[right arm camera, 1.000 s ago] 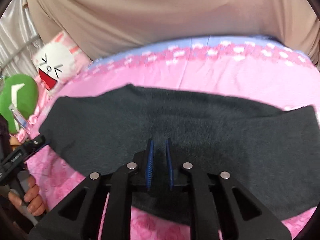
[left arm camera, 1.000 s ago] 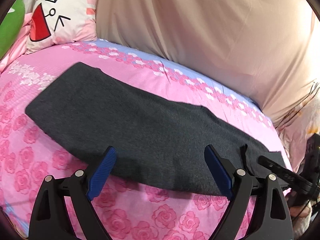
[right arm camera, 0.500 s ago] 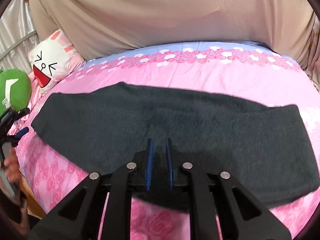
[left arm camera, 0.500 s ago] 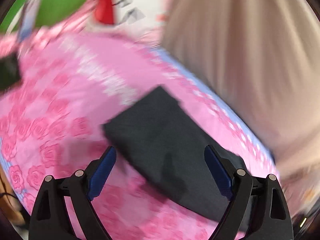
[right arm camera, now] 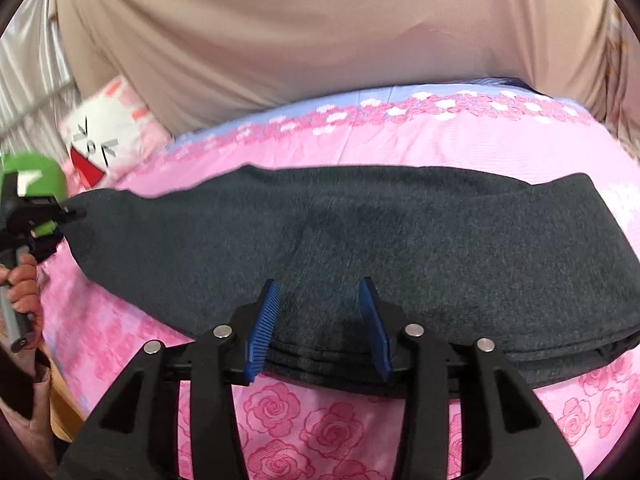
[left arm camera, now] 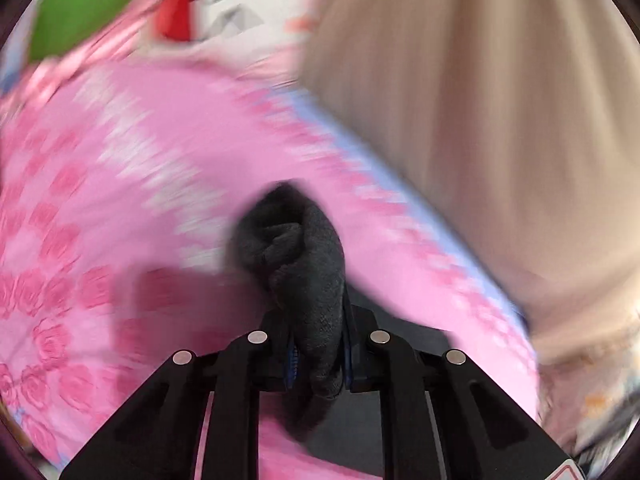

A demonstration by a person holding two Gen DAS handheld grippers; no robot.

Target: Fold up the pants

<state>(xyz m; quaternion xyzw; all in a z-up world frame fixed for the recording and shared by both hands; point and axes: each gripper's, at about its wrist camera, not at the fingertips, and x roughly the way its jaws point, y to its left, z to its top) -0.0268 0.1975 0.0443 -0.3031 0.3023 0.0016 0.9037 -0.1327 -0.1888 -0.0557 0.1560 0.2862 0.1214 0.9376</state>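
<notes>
Dark grey pants [right arm camera: 400,240] lie folded lengthwise as a long strip across the pink rose bedsheet [right arm camera: 320,420]. In the blurred left wrist view, my left gripper [left arm camera: 318,320] is closing on a bunched end of the pants [left arm camera: 304,248], and the cloth fills the gap between its blue pads. The right wrist view shows that left gripper [right arm camera: 75,213] at the strip's left end, held by a person's hand [right arm camera: 22,284]. My right gripper [right arm camera: 320,300] is over the near edge at the middle. Its jaws are opening, with the cloth lying below them and not pinched.
A white cartoon-face pillow [right arm camera: 104,140] and a green plush [right arm camera: 36,172] sit at the bed's left end. A beige curtain [right arm camera: 320,40] hangs behind the far side. The bed's left edge drops off near the hand [right arm camera: 60,400].
My left gripper swung to the pants' left end, shut on the cloth and raised it. My right gripper's jaws have parted from their closed position over the near edge.
</notes>
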